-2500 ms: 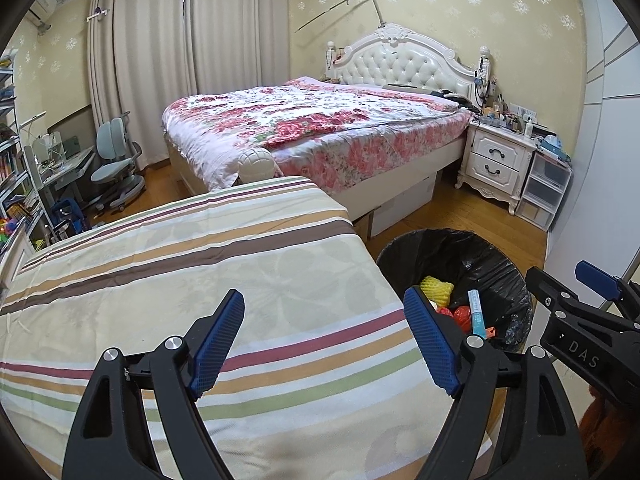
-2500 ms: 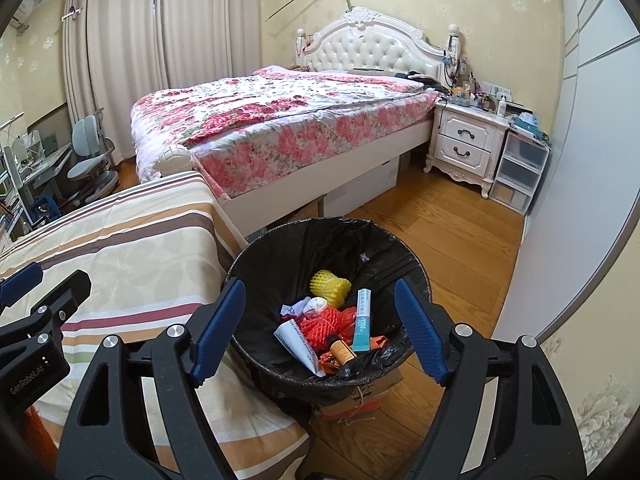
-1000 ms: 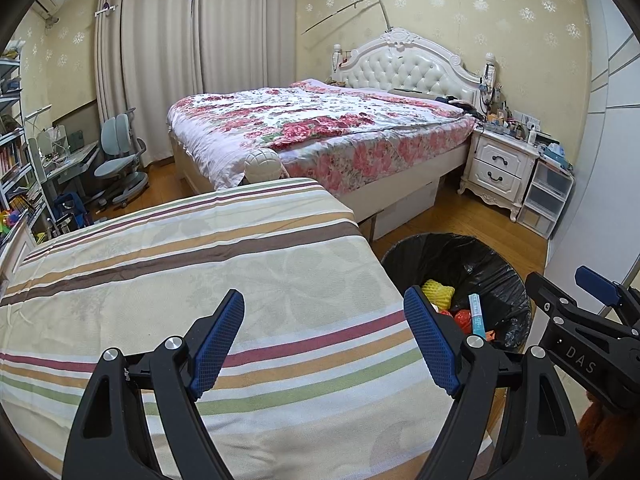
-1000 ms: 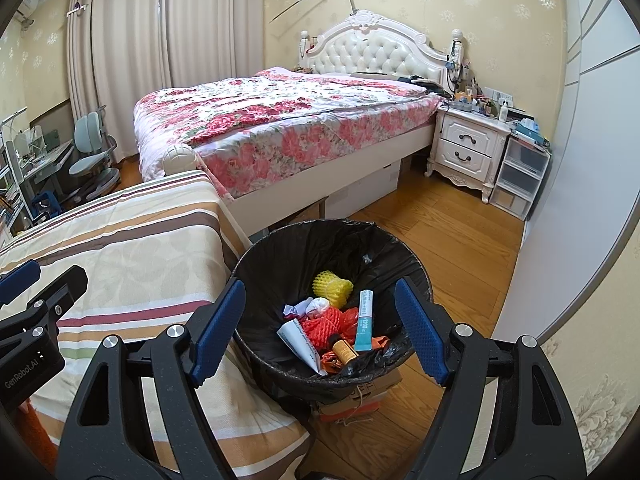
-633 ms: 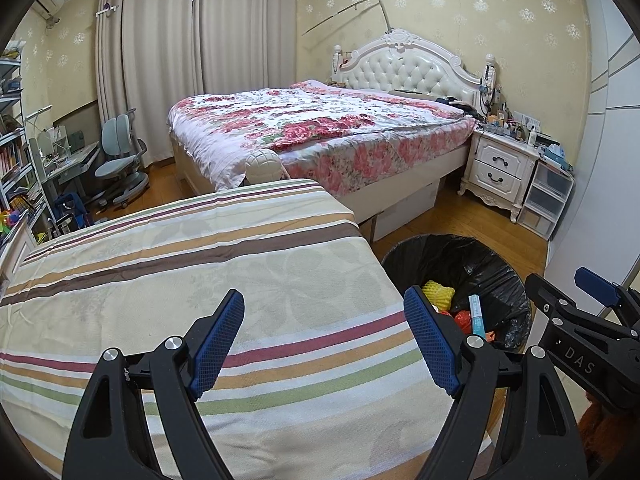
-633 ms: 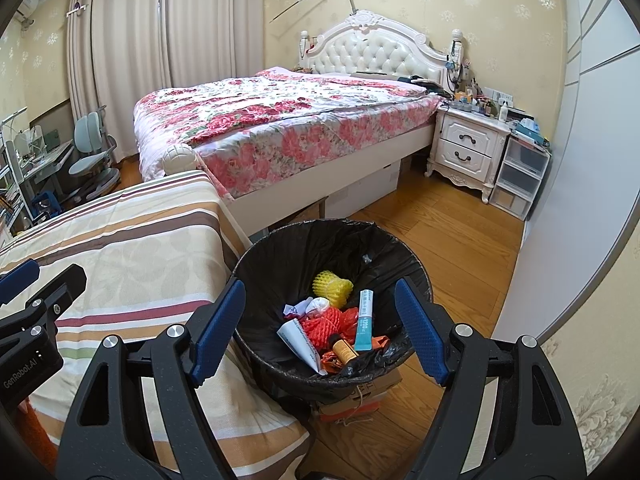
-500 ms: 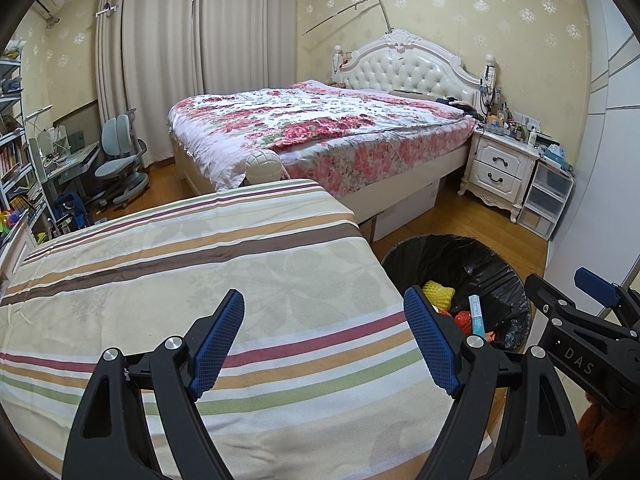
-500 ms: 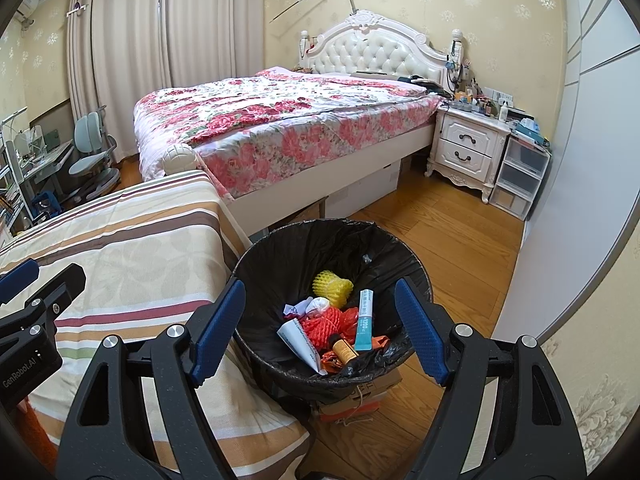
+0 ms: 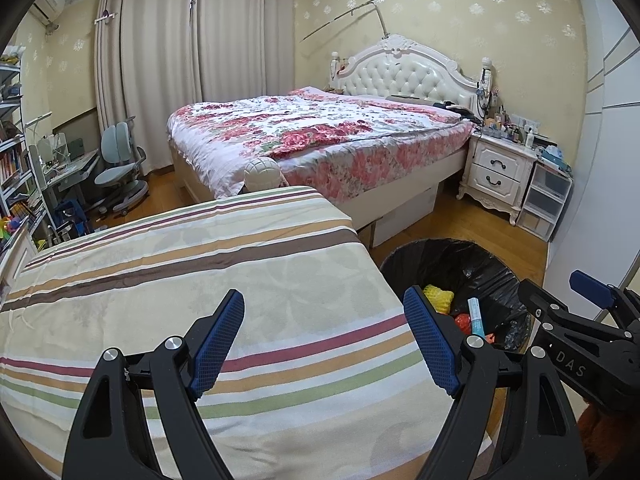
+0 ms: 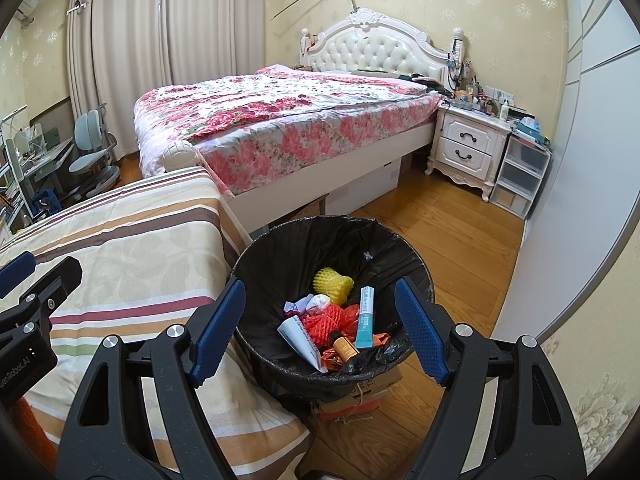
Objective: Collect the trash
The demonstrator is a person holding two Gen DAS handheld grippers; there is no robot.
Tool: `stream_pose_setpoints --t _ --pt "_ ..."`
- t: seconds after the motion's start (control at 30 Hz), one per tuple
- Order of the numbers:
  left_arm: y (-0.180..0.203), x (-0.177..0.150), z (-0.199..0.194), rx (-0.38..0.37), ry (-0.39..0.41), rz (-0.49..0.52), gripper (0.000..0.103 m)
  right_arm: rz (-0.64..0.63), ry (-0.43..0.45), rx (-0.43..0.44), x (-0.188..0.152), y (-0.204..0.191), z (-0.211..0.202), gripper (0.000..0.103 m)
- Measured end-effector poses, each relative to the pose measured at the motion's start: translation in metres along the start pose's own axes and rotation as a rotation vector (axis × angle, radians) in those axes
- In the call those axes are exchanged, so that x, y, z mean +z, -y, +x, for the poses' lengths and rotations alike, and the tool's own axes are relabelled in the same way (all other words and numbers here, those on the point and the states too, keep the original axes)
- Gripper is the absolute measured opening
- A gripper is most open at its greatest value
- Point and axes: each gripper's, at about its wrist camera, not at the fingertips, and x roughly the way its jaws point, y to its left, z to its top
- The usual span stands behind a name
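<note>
A round bin with a black liner (image 10: 280, 252) stands on the wood floor beside the striped bed. In it lie a yellow foam net (image 10: 333, 281), red netting (image 10: 329, 320), crumpled paper (image 10: 298, 334), a teal and white tube (image 10: 365, 317) and a small brown bottle (image 10: 345, 347). My right gripper (image 10: 320, 320) hovers over the bin, open, nothing between its blue pads. My left gripper (image 9: 324, 336) hangs open over the striped cover (image 9: 180, 280), holding nothing. The bin (image 9: 492, 276) also shows at the right of the left wrist view, with the right gripper (image 9: 576, 320) beside it.
A large bed with a floral cover (image 10: 280, 120) stands behind the bin. A white nightstand (image 10: 466, 148) and clear plastic drawers (image 10: 520, 176) line the right wall. A desk chair (image 9: 118, 168) and shelves (image 9: 16, 176) stand at the left. A cardboard box (image 10: 356, 396) sits under the bin.
</note>
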Motion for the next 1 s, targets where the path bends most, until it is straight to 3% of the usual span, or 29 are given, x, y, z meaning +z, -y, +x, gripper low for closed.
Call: stream_pose_setpoints --t 0.63,1.0 --pt "0.004 0.0011 -0.0056 0.03 0.054 0.003 0.085 -0.003 -0.002 0.0 -0.0002 -0.0018 0.0002 0.075" --pt "0.0001 -0.0033 0.0021 0.038 0.017 0.002 0.085 -0.004 -0.003 0.001 0.0002 -0.0022 0.0 0.076"
